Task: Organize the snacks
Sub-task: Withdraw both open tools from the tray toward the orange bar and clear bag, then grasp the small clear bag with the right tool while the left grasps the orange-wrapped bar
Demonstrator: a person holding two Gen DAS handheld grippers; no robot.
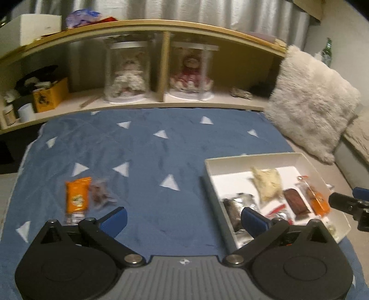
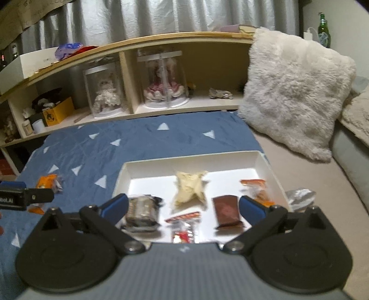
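Home bedroom: blue bedspread [image 1: 143, 147], fluffy pillow [image 2: 297, 92], headboard shelf [image 1: 143, 25], curtains [image 2: 161, 16].

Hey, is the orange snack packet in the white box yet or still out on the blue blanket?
Out: the orange snack packet lies on the blue blanket, left of the white box.

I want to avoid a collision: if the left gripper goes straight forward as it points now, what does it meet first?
The left gripper looks clear over the blue blanket; the shelf unit comes first, probably. The white box stays right, though depth is unclear.
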